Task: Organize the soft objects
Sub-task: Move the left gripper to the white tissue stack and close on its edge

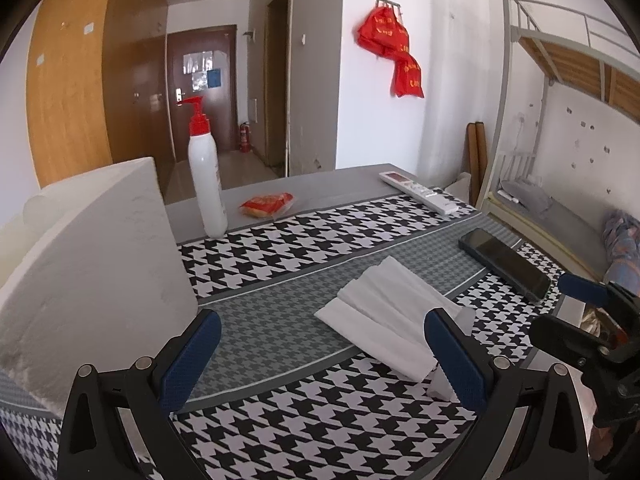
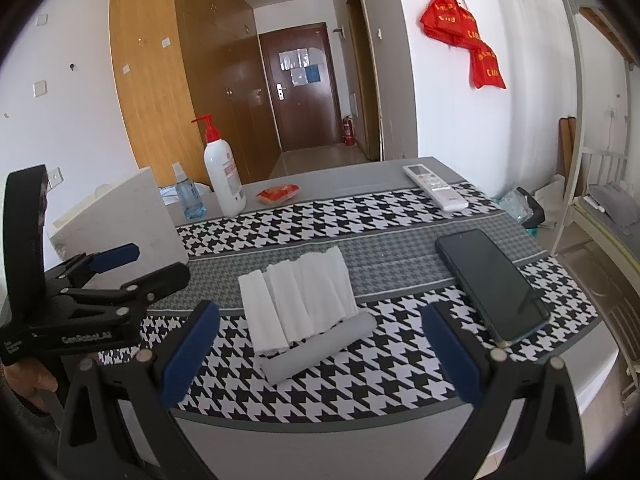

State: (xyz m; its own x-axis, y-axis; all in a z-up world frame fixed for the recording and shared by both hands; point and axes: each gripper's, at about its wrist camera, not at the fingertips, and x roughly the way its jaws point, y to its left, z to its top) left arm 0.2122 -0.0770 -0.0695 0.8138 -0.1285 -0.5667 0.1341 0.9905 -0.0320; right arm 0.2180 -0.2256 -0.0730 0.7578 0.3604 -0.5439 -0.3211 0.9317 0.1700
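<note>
On the left stands a white box with a small spray bottle and a pump bottle just beside it, and the left gripper hovers over the checked table cloth with its jaws spread wide and nothing between them. In the middle of the cloth lies the folded white tissue, its near edge touching a grey roll, with a red packet farther back. The right gripper is likewise wide open and empty above the roll, and to the right lie a dark phone and, behind it, a white remote.
</note>
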